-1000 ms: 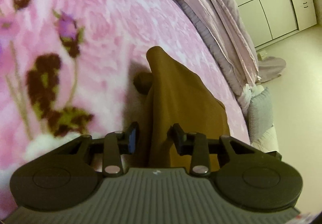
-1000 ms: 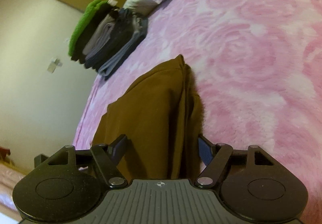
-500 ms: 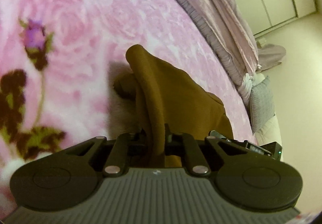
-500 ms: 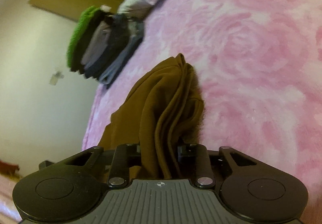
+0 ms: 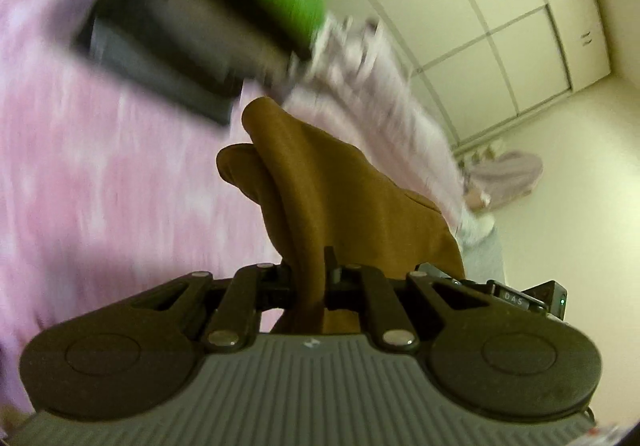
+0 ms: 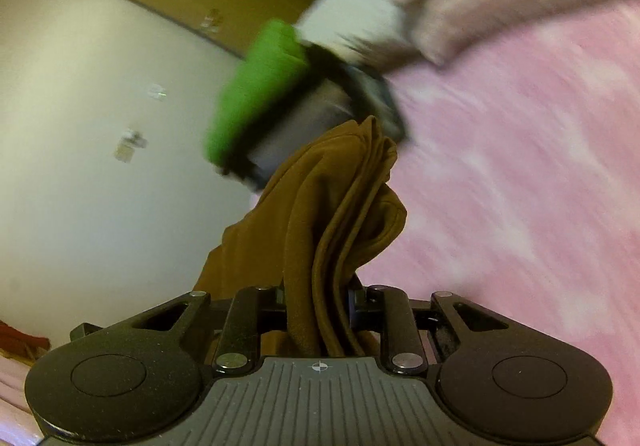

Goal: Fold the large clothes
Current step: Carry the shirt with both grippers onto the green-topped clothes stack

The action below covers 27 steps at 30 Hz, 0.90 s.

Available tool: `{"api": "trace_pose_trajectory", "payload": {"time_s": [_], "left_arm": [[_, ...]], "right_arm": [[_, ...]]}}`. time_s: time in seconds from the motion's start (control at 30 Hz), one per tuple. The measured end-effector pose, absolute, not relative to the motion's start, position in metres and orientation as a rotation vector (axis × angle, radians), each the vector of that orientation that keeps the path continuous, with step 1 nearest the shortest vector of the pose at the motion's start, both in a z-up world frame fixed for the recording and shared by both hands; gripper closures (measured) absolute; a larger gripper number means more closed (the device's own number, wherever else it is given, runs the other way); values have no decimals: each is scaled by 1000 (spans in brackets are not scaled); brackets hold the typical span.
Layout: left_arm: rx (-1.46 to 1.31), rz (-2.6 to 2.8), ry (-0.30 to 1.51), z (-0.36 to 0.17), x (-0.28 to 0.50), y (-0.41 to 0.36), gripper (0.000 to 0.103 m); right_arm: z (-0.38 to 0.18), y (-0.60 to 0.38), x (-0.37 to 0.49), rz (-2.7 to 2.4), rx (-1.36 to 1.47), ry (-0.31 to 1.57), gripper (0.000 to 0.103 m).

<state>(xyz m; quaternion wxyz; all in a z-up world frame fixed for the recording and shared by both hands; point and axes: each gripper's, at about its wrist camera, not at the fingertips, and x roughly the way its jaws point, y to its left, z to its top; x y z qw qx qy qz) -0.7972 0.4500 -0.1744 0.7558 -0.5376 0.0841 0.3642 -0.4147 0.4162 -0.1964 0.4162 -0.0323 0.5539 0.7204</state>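
Both the left gripper (image 5: 310, 278) and the right gripper (image 6: 318, 296) are clamped on the folded brown garment (image 5: 340, 197), lifted near the stack of folded clothes (image 5: 208, 17). Folding looks finished; placing on the stack probably remains.

The left wrist camera sits just behind its jaws, whose dark housing fills the bottom of the frame, and looks forward along them, very near the bunched brown fabric garment (image 5: 344, 197) at centre. It faces across the blurred pink fleece bed cover (image 5: 100, 185) at left toward the pale wardrobe doors (image 5: 500, 37) at upper right. The right wrist camera is set likewise, facing a cream wall (image 6: 80, 125) at left. Both views share the garment, the bed cover and the blurred green-topped stack of folded dark clothes (image 5: 224, 5) (image 6: 280, 101).
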Motion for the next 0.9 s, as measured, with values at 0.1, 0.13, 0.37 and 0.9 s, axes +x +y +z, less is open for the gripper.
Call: {"api": "trace_pose_trajectory", "payload": {"time_s": [0.1, 0.13, 0.37, 0.9], "left_arm": [[-1081, 820, 146, -124, -821, 513, 95], [-1052, 833, 139, -109, -829, 538, 95], [-939, 900, 65, -46, -859, 693, 95], [-1024, 1111, 211, -141, -854, 827, 74]], "right_arm": [[-148, 481, -456, 1888, -70, 1297, 84], [-135, 503, -469, 1916, -64, 1258, 84], [-75, 676, -539, 2008, -5, 1074, 83], [-180, 841, -567, 1781, -277, 1068, 54]]}}
